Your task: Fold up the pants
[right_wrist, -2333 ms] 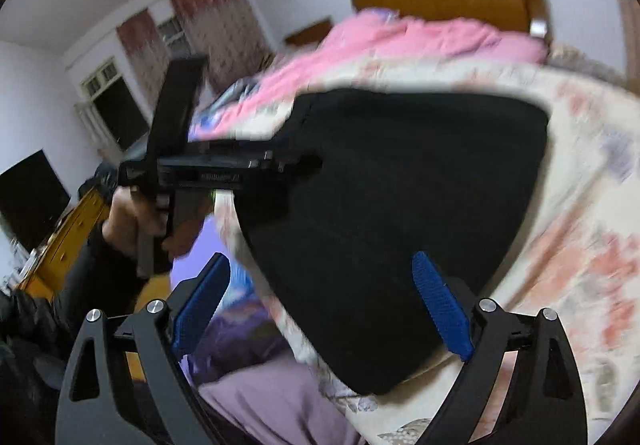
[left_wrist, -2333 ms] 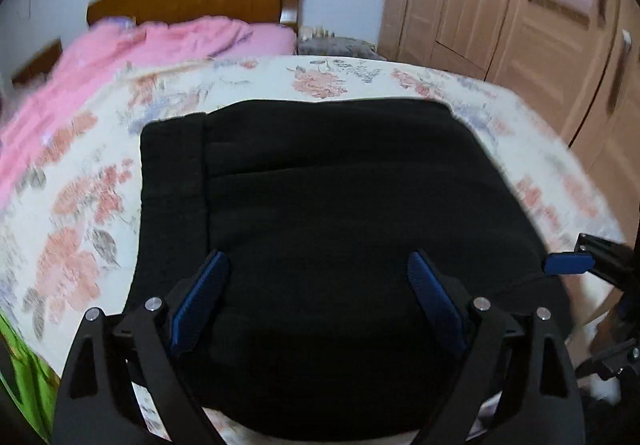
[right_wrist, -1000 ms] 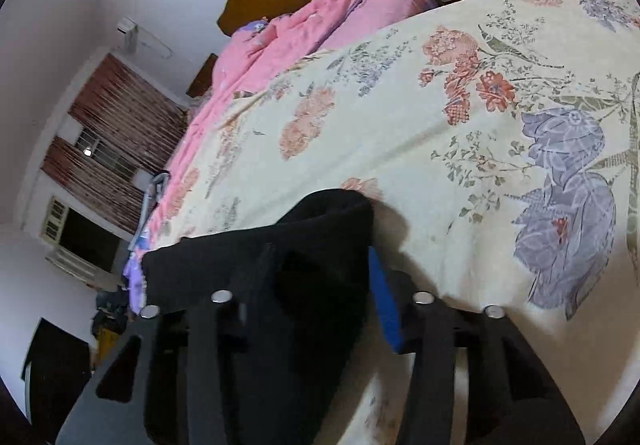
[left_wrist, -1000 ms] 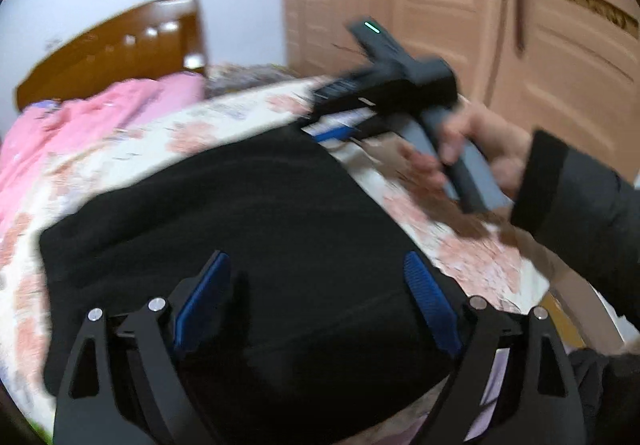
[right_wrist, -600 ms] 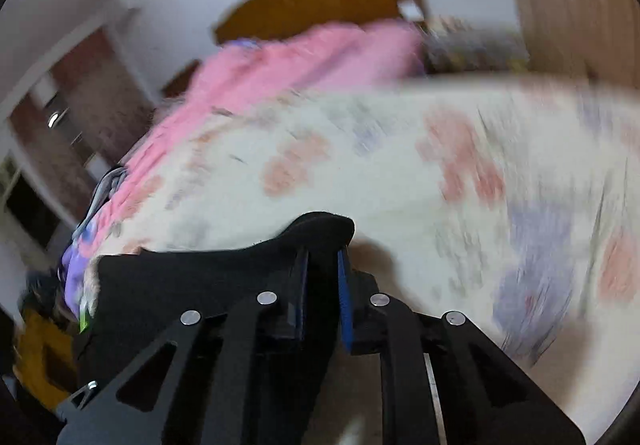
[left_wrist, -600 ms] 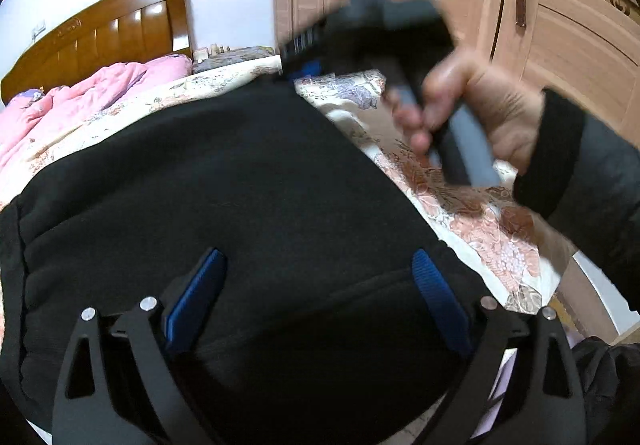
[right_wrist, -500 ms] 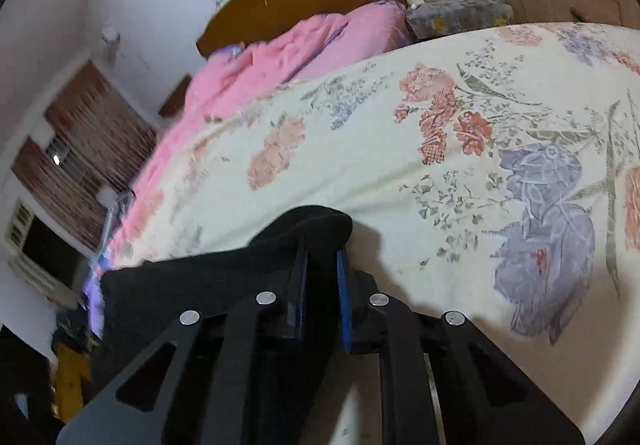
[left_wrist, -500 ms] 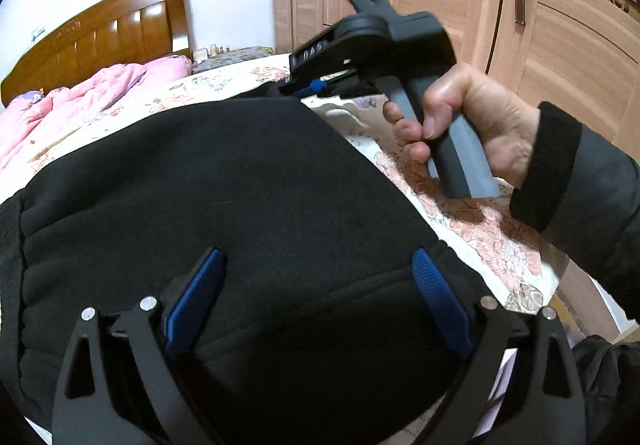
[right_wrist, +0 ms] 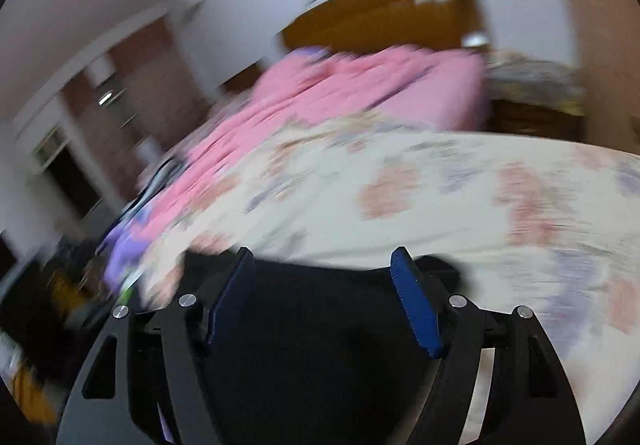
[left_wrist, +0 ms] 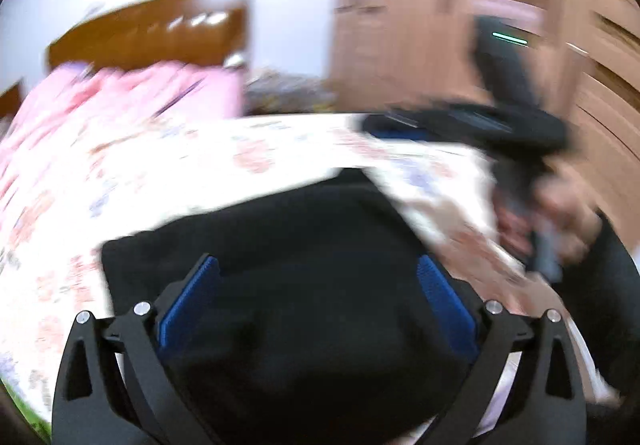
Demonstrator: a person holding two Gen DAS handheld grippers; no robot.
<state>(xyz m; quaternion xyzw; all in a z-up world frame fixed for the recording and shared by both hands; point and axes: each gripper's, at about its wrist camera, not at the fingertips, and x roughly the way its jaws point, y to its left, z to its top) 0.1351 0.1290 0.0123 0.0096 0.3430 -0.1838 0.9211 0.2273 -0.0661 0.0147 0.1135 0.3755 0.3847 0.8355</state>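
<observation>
Black pants (left_wrist: 312,285) look soft, thick and limp; grip at a folded edge, as left gripper (left_wrist: 318,295) and right gripper (right_wrist: 324,297) stand spread, holding nothing.

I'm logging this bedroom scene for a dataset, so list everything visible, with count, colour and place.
pants: one, black, folded on the bed's near edge
bedspread: one, cream floral, covering the bed
blanket: one, pink, heaped near the headboard
headboard: one, brown wood, against the white wall
wardrobe: one, light wood, right of the bed
left gripper: black with blue pads, open over the pants
right gripper: same colours, open above the pants
right hand: gripping its handle
</observation>
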